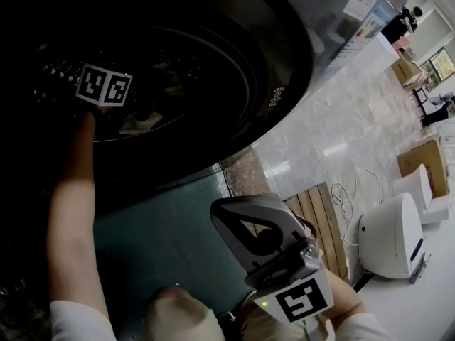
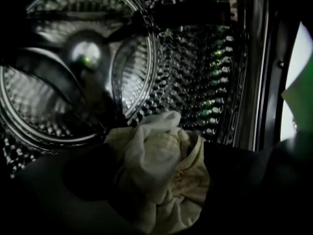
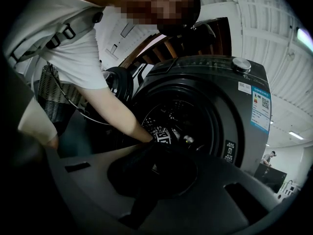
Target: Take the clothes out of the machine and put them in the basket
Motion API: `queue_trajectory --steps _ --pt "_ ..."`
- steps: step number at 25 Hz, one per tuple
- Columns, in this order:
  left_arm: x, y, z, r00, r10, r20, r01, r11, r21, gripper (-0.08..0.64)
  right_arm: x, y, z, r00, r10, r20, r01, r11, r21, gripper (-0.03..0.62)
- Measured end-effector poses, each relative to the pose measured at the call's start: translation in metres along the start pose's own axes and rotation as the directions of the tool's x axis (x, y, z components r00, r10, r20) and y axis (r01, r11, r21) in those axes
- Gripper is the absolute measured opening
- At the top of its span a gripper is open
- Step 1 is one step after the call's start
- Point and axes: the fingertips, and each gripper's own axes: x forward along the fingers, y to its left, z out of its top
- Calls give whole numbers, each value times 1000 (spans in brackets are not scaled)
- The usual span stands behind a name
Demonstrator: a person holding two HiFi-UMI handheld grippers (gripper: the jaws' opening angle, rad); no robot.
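Closest to you, your right gripper [image 1: 231, 219] hangs outside the washing machine [image 1: 320, 20], its jaws together on nothing. Your left gripper [image 2: 161, 195] reaches through the door opening into the drum [image 2: 200, 67], jaws spread wide. Between them the crumpled cream cloth [image 2: 156, 151] lies low in the drum, not pinched. Behind it shines the round back wall [image 2: 49, 97].

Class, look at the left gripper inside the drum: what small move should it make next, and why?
Probably close the left gripper on the pale cloth: its jaws stand wide open with the cloth bunched between them, not yet gripped.
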Motion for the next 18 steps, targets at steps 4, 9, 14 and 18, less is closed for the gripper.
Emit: queue_trajectory --steps 4,9,14,18 --pt "11 1 -11 997 8 -70 -7 1000 17 578 2 1 -3 1000 4 -14 -4 1000 -2 14" --pt "23 6 -29 992 25 -127 -23 1000 15 578 0 1 -6 999 5 -32 -5 1000 -10 13" --pt "32 14 -35 987 48 -155 -45 999 23 577 -3 -1 -13 998 -3 -59 2 1000 -14 13" --pt "38 17 -39 982 56 -181 -53 998 23 577 -7 -6 -14 997 -14 -73 13 1000 -15 12"
